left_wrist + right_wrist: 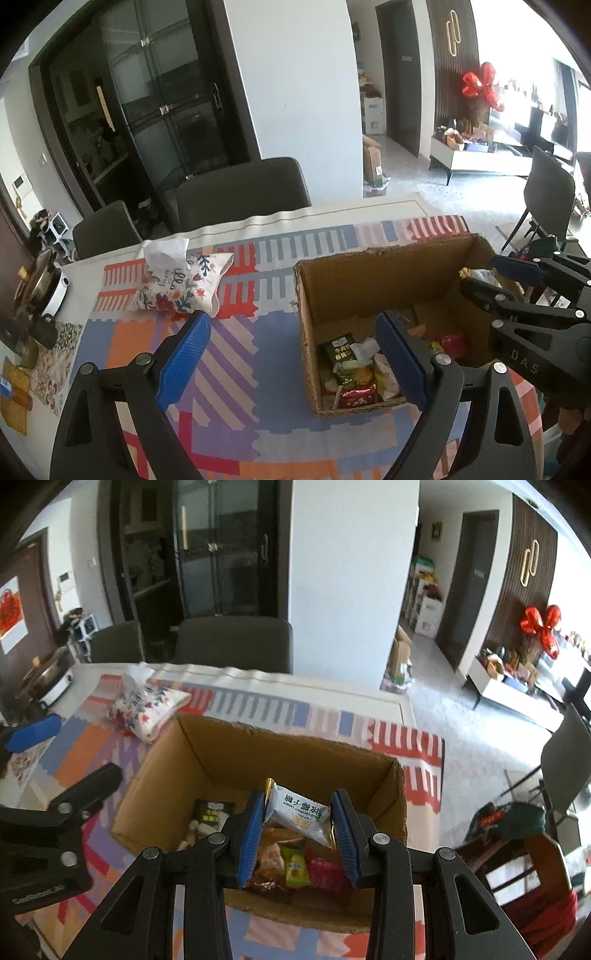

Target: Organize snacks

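Over the cardboard box [207, 753] my right gripper [300, 830] pinches a white candy packet [299, 814], held above the snacks [295, 867] piled inside. Step looks like the drop-in. Left gripper [291, 360] hangs wide and empty, beside the box's left wall, over the patterned tablecloth [229, 369]. Next move, I judge: lower slightly toward the box floor, spread the pads, let the packet fall clear of the walls.
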Demonstrator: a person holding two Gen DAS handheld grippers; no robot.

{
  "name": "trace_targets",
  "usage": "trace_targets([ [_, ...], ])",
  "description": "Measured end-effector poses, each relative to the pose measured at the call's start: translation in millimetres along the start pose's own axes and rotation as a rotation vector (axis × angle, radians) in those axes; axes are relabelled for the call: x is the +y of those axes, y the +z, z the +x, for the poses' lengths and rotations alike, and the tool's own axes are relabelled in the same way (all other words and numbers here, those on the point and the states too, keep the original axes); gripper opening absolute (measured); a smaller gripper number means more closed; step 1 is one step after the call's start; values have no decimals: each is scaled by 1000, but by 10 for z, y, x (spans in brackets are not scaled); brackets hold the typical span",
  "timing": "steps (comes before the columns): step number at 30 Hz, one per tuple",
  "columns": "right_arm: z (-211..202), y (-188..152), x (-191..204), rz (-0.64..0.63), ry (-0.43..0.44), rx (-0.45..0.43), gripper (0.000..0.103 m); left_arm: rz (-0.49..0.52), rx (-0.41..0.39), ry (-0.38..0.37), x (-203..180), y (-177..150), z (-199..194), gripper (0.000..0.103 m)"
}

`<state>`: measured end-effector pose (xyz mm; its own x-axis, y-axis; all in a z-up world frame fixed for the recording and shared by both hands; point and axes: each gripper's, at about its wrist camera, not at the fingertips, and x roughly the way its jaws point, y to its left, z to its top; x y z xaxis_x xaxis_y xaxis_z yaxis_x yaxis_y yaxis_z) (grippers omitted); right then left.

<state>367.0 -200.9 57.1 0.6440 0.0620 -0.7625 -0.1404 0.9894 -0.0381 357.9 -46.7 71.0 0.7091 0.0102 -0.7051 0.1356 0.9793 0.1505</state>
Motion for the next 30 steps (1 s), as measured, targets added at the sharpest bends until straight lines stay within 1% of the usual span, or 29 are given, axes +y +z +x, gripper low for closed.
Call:
trace_targets([
  [2,48,0,-30,9,-4,27,48,-4,9,-4,1,-19,12,91],
  [3,76,-17,-44,16,-3,41,56,-6,12,-5,-1,-32,15,91],
  [4,87,-30,-52,18,-3,50,59,-6,14,-5,-2,-39,14,91],
  [6,116,-61,-62,23,-5,61,60,-2,17,-4,-11,-54,11,91],
  [8,134,-93,-74,30,-9,79,67,-2,18,-1,-14,-66,-7,91],
  [11,113,-145,-80,36,-20,76,69,-7,12,0,-10,-97,-59,91],
  [12,99,-161,-82,38,-26,73,73,-10,8,3,-7,-120,-94,91],
  [16,-104,-272,-97,56,-54,18,81,-25,-26,-3,9,-217,-261,96],
  [18,-227,-345,-95,60,-65,-14,82,-25,-49,-2,9,-282,-354,98],
  [22,-549,-531,-63,66,-87,-97,85,-28,-108,8,-4,-449,-589,103],
  [25,-806,-699,-23,62,-105,-167,86,-29,-148,10,-17,-571,-770,103],
  [29,-1128,-954,25,65,-107,-247,86,-20,-207,14,-74,-762,-1043,103],
  [30,-1176,-996,34,66,-108,-256,86,-19,-220,15,-86,-823,-1115,103],
])
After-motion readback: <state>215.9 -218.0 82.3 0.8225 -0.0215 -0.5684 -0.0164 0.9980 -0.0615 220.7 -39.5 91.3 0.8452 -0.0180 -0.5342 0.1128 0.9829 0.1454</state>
